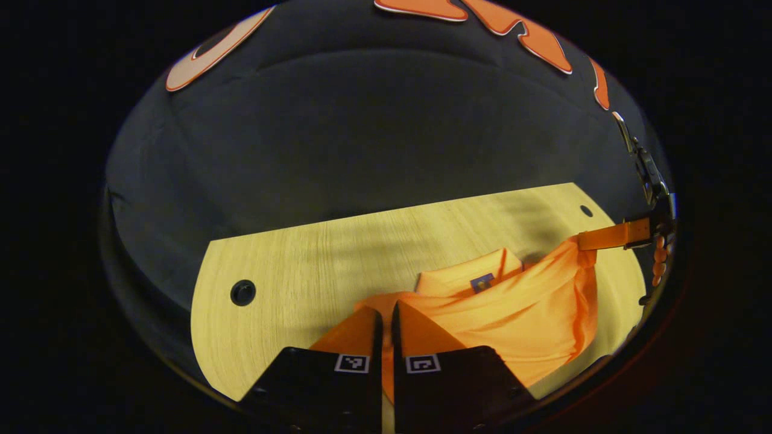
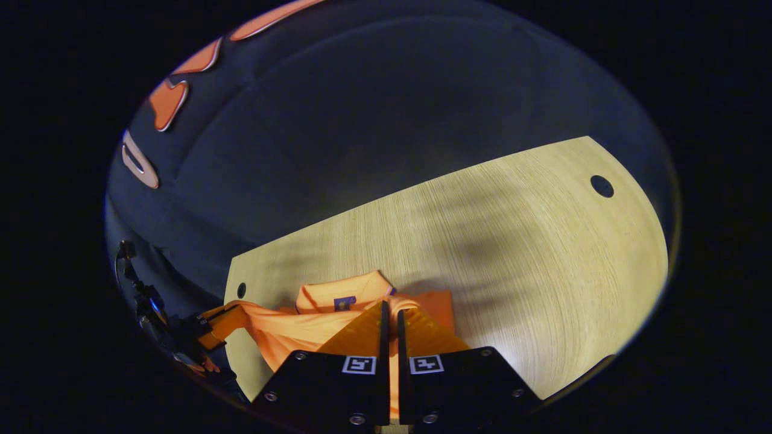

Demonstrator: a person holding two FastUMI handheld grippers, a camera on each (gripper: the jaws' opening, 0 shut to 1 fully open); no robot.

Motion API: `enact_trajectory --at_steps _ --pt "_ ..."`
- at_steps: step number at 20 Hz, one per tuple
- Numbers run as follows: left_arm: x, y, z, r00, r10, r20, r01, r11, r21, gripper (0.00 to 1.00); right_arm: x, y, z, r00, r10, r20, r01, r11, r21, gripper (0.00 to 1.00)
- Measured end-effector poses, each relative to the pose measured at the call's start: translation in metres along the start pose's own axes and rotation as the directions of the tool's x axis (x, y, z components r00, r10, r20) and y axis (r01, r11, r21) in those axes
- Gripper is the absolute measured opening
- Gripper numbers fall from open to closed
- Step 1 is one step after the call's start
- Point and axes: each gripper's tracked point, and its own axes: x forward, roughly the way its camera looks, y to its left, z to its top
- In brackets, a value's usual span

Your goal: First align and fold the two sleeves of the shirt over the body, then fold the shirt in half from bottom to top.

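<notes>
An orange polo shirt [image 1: 518, 307] lies bunched on the wooden table [image 1: 313, 259], its collar [image 1: 467, 274] pointing away from me. In the left gripper view, my left gripper [image 1: 386, 310] is shut on an edge of the shirt. At the far right, the right gripper [image 1: 582, 241] pinches another part of the same edge, and the cloth is stretched between the two. In the right gripper view, my right gripper [image 2: 391, 307] is shut on the shirt [image 2: 289, 337] just in front of the collar [image 2: 344, 292]. The left gripper [image 2: 238, 313] holds the cloth at the far left.
The table [image 2: 531, 253] has round cable holes [image 1: 243, 292] [image 2: 602, 186] near its ends. Its far edge meets the black cloth wall. Bare wood stretches to the left of the shirt in the left gripper view and to the right in the right gripper view.
</notes>
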Motion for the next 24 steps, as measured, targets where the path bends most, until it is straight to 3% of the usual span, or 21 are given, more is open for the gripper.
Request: enact_trajectory --at_steps 1,2,4,5,6,8,12,13,18,20,24 --pt "0.001 0.004 0.007 0.999 0.025 0.025 -0.025 1.0 0.007 0.15 0.003 -0.003 0.003 1.0 -0.002 0.005 0.002 1.0 0.019 0.09" --pt "-0.003 0.008 0.015 0.998 0.04 0.051 -0.041 0.999 0.01 0.36 0.006 -0.006 0.005 1.0 -0.015 0.019 0.014 1.0 0.02 0.24" --pt "-0.018 0.012 0.029 0.993 0.066 0.101 -0.067 0.998 0.013 0.79 -0.007 -0.011 0.015 0.996 -0.031 0.084 0.034 0.998 -0.043 0.66" --pt "-0.027 0.013 0.037 0.989 0.072 0.131 -0.074 0.997 0.013 1.0 -0.018 -0.011 0.023 0.991 -0.033 0.129 0.044 0.995 -0.087 0.73" --pt "-0.038 0.015 0.045 0.983 0.081 0.162 -0.084 0.996 0.011 1.0 -0.032 -0.009 0.027 0.985 -0.039 0.167 0.06 0.991 -0.121 0.89" --pt "-0.063 0.015 0.062 0.972 0.092 0.215 -0.096 0.995 0.006 1.0 -0.061 0.002 0.038 0.967 -0.05 0.249 0.095 0.98 -0.175 0.99" --pt "-0.126 0.004 0.091 0.938 0.078 0.338 -0.062 0.996 -0.057 0.96 -0.132 0.034 0.049 0.902 -0.02 0.43 0.149 0.952 -0.267 0.98" --pt "-0.145 0.002 0.098 0.925 0.075 0.372 -0.052 0.996 -0.071 1.0 -0.151 0.04 0.049 0.881 -0.018 0.473 0.172 0.943 -0.286 0.98" --pt "-0.238 -0.01 0.116 0.835 0.044 0.548 -0.011 0.998 -0.064 0.99 -0.238 0.069 0.032 0.775 0.027 0.631 0.225 0.922 -0.316 0.98" --pt "-0.262 -0.017 0.11 0.818 0.033 0.574 -0.006 0.999 -0.048 0.99 -0.277 0.077 0.024 0.732 0.051 0.679 0.239 0.915 -0.326 0.98" --pt "-0.312 -0.047 0.093 0.782 0.021 0.623 0.01 0.999 -0.046 0.99 -0.314 0.079 0.006 0.695 0.075 0.715 0.251 0.907 -0.339 0.98"
